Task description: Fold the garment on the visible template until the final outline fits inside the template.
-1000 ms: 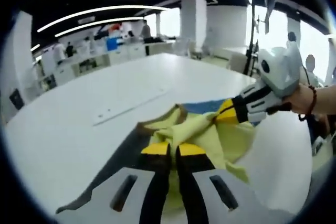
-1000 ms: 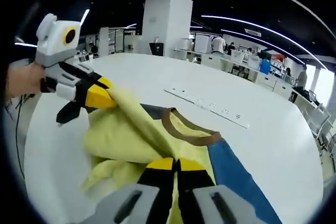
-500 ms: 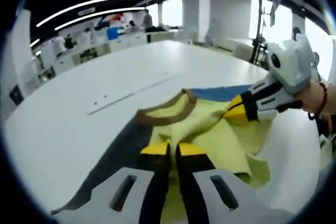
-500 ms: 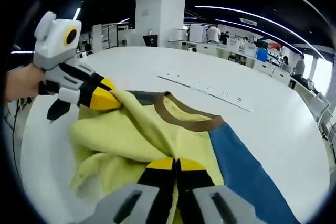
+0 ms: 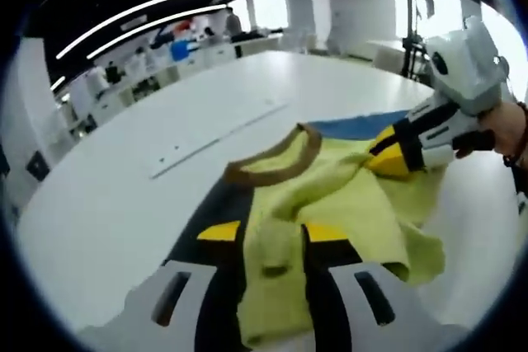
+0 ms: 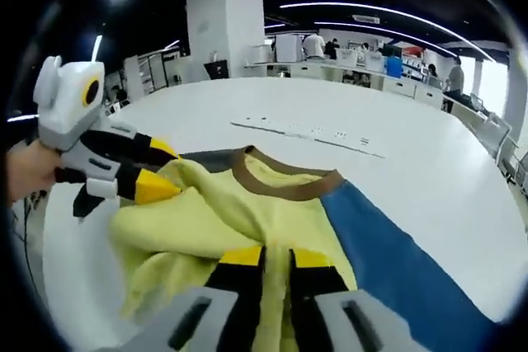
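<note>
— White table (image 5: 115, 195) under you: where's the garment?
— Your left gripper (image 5: 272, 232) stands apart, yellow garment (image 5: 330, 204) lying between its jaws; your right gripper (image 6: 275, 257) is clamped on it, brown collar (image 6: 285, 185) beyond.

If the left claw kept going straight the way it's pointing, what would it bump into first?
Probably just more of the soft yellow shirt lying between its jaws, then the brown ribbed collar. Depth is hard to judge.
</note>
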